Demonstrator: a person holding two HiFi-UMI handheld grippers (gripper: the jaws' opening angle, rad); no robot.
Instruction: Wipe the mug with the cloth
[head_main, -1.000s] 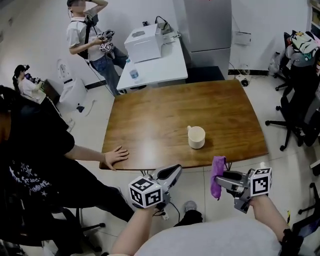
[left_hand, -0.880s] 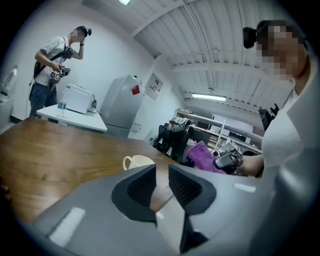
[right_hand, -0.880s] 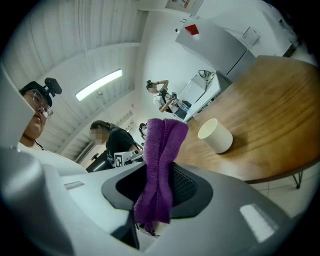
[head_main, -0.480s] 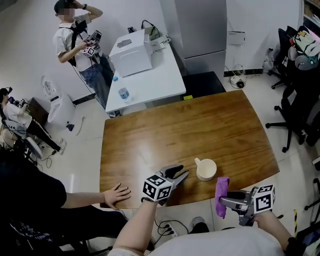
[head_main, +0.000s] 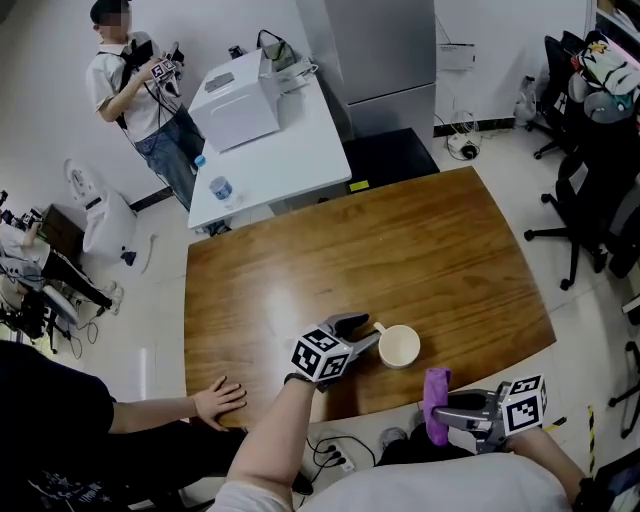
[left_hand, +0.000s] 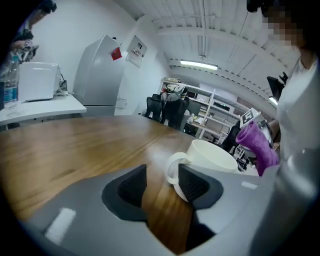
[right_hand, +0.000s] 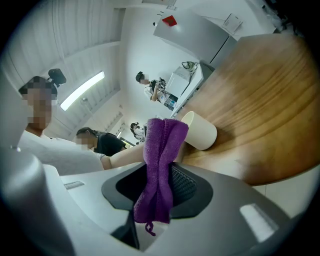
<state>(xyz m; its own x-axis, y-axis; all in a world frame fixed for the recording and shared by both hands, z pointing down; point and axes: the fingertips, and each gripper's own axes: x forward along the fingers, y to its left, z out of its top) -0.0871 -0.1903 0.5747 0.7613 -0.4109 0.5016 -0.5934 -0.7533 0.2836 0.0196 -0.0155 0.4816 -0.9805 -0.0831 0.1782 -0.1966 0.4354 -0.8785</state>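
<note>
so the mug (head_main: 398, 347) sits lower middle of the frame near the table's (head_main: 420, 230) front edge, handle aimed left at the closer left tool (head_main: 362, 333), jaws opening and pinching nothing, while the right tool (head_main: 447, 408) lower right clamps the purple cloth (head_main: 435, 395).

One mug (head_main: 399, 347), one purple cloth (head_main: 436, 398) and one water bottle (head_main: 221, 188) are in sight. There are two worktops, a wooden worktop (head_main: 400, 240) and a white worktop (head_main: 290, 165). There are two grippers: the left gripper (head_main: 368, 330), its fingers opening with the mug's handle just past their tips rather than between them, and the right gripper (head_main: 447, 408). Two other people show clearly, a standing person (head_main: 130, 90) and a person in black (head_main: 60, 420), and there are two black office chairs (head_main: 562, 70) (head_main: 585, 195).
</note>
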